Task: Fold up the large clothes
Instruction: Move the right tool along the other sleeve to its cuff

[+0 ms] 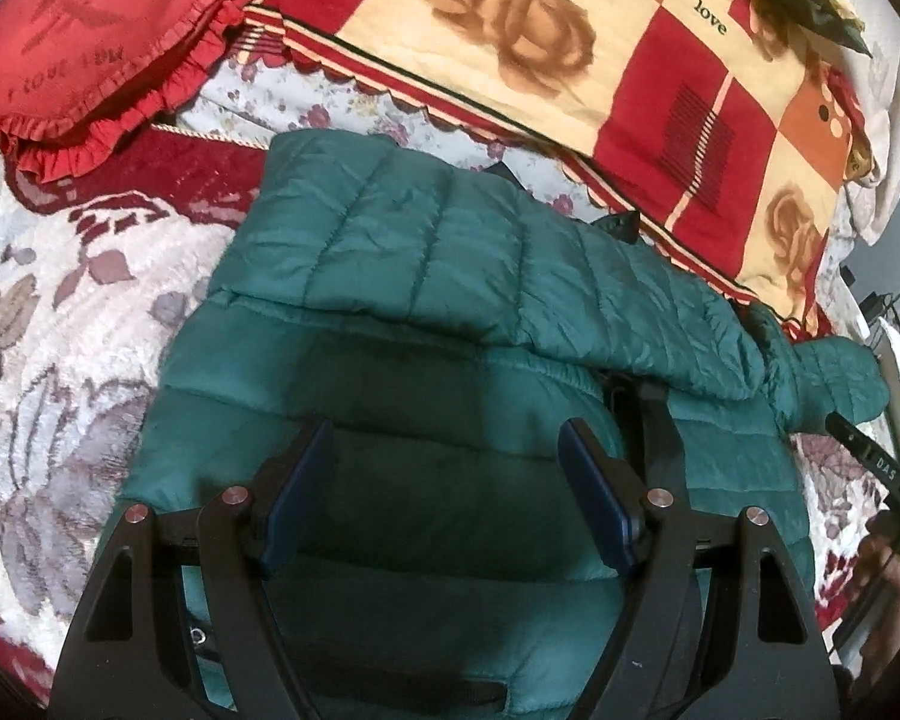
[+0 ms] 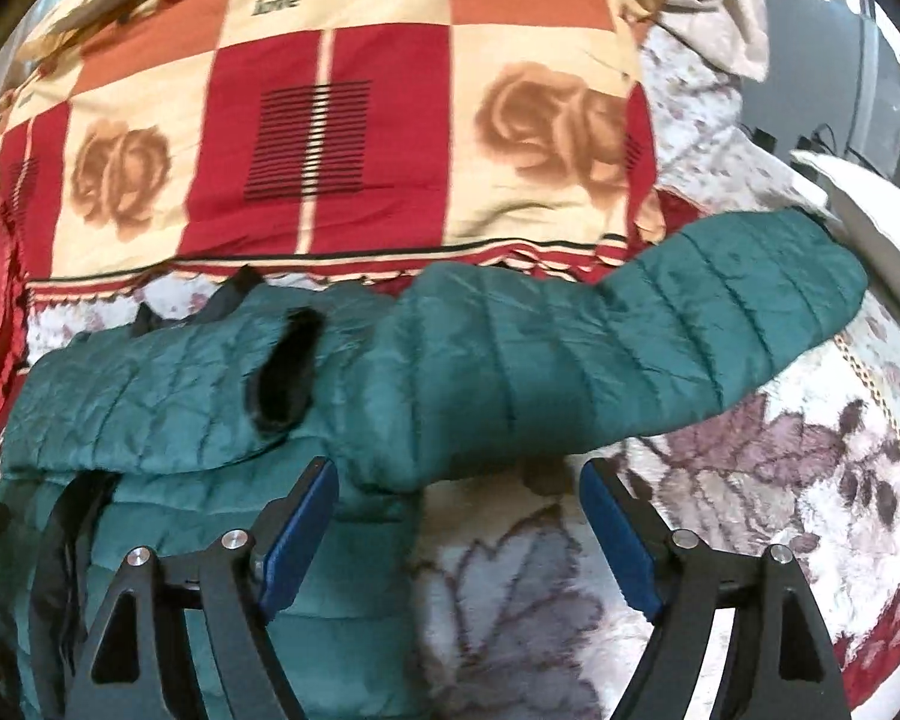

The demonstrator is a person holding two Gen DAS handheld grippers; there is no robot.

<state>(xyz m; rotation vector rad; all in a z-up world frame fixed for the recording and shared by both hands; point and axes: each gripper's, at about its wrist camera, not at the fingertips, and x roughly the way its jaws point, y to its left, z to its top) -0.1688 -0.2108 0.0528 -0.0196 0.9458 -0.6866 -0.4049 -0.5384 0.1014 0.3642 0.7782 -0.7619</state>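
Floral plush blanket in white, grey and dark red covers the bed on which everything lies. One teal quilted puffer jacket is spread across it, its body toward the cameras. One sleeve is folded across the top of the body, its cuff end pointing left in the left wrist view. The other sleeve stretches out to the right over the blanket, its cuff near a white edge at the bed's side. In the right wrist view a dark opening shows in the crumpled upper part of the jacket.

Beyond the jacket lies one patchwork quilt of red, cream and orange squares with brown roses and the word "love". One red frilled cushion sits at the far left, partly on the blanket.

Left tongs hover above the jacket's body with their two blue pads well apart, clamping nothing. Right tongs are likewise spread wide and empty, the left pad over the jacket's edge and the right pad over bare blanket, just below the outstretched sleeve.
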